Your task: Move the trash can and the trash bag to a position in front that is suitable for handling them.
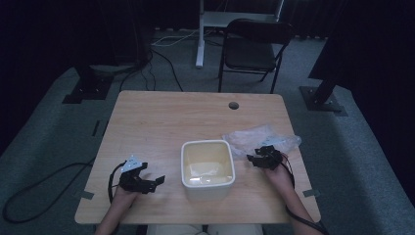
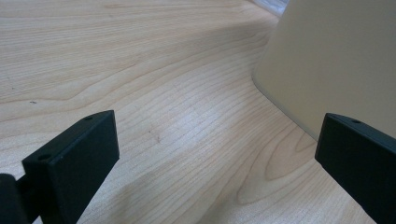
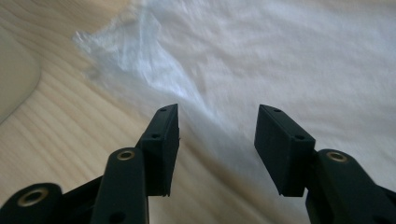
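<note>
A: From the high view, where is the crinkled clear plastic bag (image 1: pixel 262 137) lying?
B: Right of the cream square plastic tub (image 1: pixel 207 166); the right gripper (image 1: pixel 258 157) is hovering at its edge.

A: The left gripper (image 2: pixel 217 154)?
B: Gaping empty beside the tub.

A: The right gripper view?
B: Jaws are standing released, pointing at the bag, gripping nothing.

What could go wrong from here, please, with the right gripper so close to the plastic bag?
1. The bag is thin, crumpled and lies flat on the table; the open right gripper may catch one loose layer, or slide over it and scrape the wood.
2. The bin stands close beside the bag, so a dragged bag could snag on its rim.
3. The left gripper, open beside the bin's wall, could nudge the bin.
</note>
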A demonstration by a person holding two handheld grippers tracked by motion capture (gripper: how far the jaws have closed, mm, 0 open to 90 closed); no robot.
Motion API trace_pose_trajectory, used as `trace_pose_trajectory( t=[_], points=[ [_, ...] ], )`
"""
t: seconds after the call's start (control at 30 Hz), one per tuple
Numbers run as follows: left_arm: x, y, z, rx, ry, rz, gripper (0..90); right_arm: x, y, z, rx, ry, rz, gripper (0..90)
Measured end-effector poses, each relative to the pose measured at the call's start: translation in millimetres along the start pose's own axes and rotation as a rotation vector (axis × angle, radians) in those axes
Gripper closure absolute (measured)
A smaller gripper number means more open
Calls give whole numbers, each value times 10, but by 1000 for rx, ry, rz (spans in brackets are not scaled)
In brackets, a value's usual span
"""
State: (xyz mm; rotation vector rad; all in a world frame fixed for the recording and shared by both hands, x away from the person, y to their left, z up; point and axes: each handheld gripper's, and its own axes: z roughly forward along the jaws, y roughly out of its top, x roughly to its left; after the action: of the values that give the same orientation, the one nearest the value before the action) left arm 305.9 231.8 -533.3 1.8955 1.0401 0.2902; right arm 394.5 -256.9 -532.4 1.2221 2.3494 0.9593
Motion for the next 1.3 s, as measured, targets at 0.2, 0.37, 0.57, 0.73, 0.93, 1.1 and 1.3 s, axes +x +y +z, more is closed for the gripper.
trace_pose_trajectory(
  t=[0.2,0.37,0.57,0.73,0.93,1.1,1.3],
  points=[
    [0,-7,-17,-5,4,-4,4,-52,-89,-280,-66,-6,154,446],
    [-2,-3,-20,-4,5,1,4,-120,-256,-640,-158,-87,322,384],
    [-20,8,-10,-2,4,11,4,-290,-514,-735,-166,-114,468,333],
    [-13,4,-1,0,5,7,4,-315,-564,-603,-134,-111,515,304],
    [-11,4,-8,0,5,8,4,-369,-441,-366,-102,-123,512,300],
    [-4,4,-12,-3,5,2,4,-477,-247,-175,-88,-134,500,326],
    [-4,6,-6,1,3,6,4,-670,46,21,-73,-117,491,335]
  ],
)
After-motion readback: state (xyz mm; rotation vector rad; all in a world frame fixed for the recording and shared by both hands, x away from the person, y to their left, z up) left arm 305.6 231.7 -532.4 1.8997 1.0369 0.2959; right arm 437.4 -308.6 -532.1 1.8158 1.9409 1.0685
